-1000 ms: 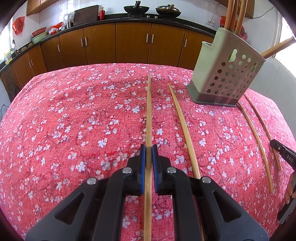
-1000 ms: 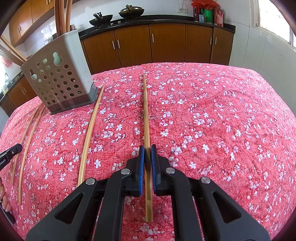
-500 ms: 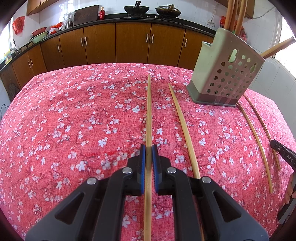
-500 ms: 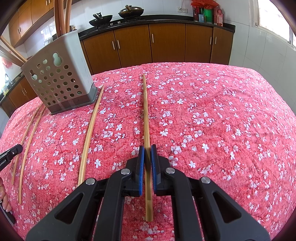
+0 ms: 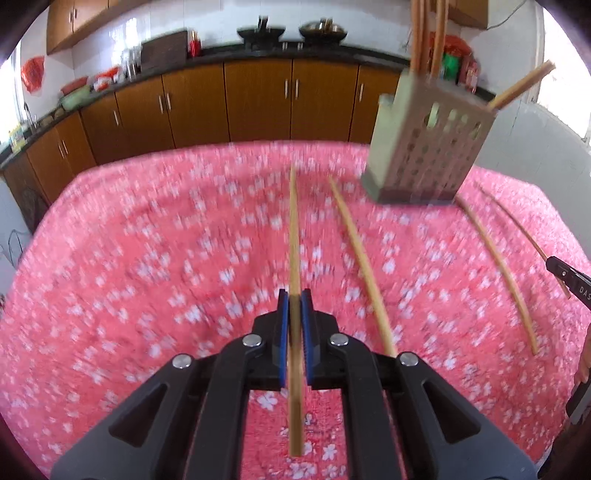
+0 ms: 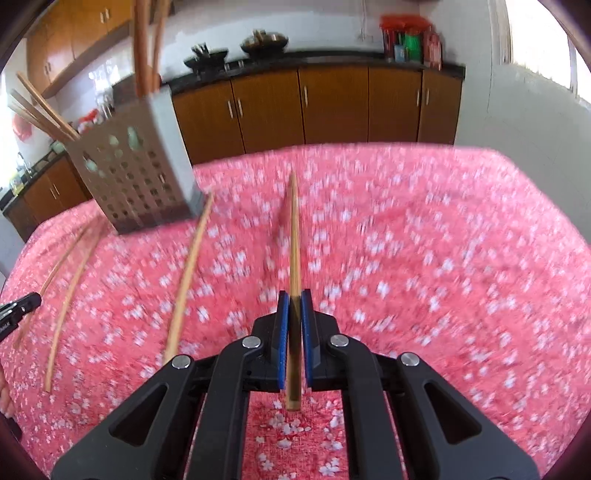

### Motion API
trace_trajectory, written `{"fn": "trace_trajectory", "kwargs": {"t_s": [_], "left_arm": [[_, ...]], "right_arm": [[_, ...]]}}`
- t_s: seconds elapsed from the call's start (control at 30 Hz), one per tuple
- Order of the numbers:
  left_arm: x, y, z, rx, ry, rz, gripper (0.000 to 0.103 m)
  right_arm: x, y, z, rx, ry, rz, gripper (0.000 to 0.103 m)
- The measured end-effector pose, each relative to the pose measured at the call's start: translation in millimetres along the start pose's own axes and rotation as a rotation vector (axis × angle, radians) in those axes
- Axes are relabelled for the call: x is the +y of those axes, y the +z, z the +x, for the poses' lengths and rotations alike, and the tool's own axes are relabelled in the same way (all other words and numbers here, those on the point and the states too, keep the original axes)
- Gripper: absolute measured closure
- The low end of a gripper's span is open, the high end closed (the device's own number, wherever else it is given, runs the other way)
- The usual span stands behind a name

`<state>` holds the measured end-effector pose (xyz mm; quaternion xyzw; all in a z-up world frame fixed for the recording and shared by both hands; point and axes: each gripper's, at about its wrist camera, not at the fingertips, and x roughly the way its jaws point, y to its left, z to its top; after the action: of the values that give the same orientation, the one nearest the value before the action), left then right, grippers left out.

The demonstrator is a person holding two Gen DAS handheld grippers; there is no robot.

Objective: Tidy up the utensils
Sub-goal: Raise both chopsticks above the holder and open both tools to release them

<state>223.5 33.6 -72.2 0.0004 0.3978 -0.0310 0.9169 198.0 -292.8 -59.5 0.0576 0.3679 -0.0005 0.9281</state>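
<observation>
My left gripper (image 5: 294, 301) is shut on a bamboo chopstick (image 5: 294, 236), held lifted above the red floral tablecloth (image 5: 147, 258). My right gripper (image 6: 294, 301) is shut on another bamboo chopstick (image 6: 294, 236), also lifted off the cloth. A grey perforated utensil holder (image 5: 424, 147) with several chopsticks standing in it sits at the far right in the left wrist view and at the far left in the right wrist view (image 6: 136, 177). Three loose chopsticks lie on the cloth: one (image 5: 364, 266) beside my left gripper, two (image 5: 498, 258) past the holder.
Brown kitchen cabinets (image 5: 258, 103) and a dark counter with woks (image 5: 291, 31) run along the back. The far table edge lies just beyond the holder. The right gripper's tip (image 5: 569, 280) shows at the right edge of the left wrist view.
Both grippers have risen with their chopsticks, which were resting on the cloth before. The views are now motion-blurred and show more of the room.
</observation>
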Motion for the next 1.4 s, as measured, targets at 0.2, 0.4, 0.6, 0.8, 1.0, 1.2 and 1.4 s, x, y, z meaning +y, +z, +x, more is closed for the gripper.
{"fn": "trace_trajectory", "kwargs": {"t_s": [0.2, 0.4, 0.6, 0.8, 1.0, 1.2, 1.4], "left_arm": [[-5, 35, -56, -0.171, -0.027, -0.027, 0.094], [-5, 69, -91, -0.267, -0.081, -0.068, 0.095], [-8, 88, -118, -0.316, -0.117, -0.049, 0.095], [-24, 109, -148, -0.392, -0.167, -0.018, 0.095], [-53, 136, -166, -0.488, -0.198, -0.011, 0.095], [-72, 178, -165, -0.573, -0.207, -0.052, 0.095], [-86, 202, -134, -0.588, -0.171, -0.037, 0.095]], "right_arm": [[6, 31, -40, -0.138, 0.017, -0.002, 0.095], [3, 57, -66, -0.236, 0.026, 0.010, 0.095], [8, 78, -89, -0.295, 0.052, 0.011, 0.095], [22, 107, -127, -0.375, 0.161, -0.003, 0.095], [46, 135, -163, -0.517, 0.244, -0.031, 0.095], [66, 163, -155, -0.621, 0.247, 0.000, 0.095], [80, 173, -118, -0.631, 0.228, 0.016, 0.095]]}}
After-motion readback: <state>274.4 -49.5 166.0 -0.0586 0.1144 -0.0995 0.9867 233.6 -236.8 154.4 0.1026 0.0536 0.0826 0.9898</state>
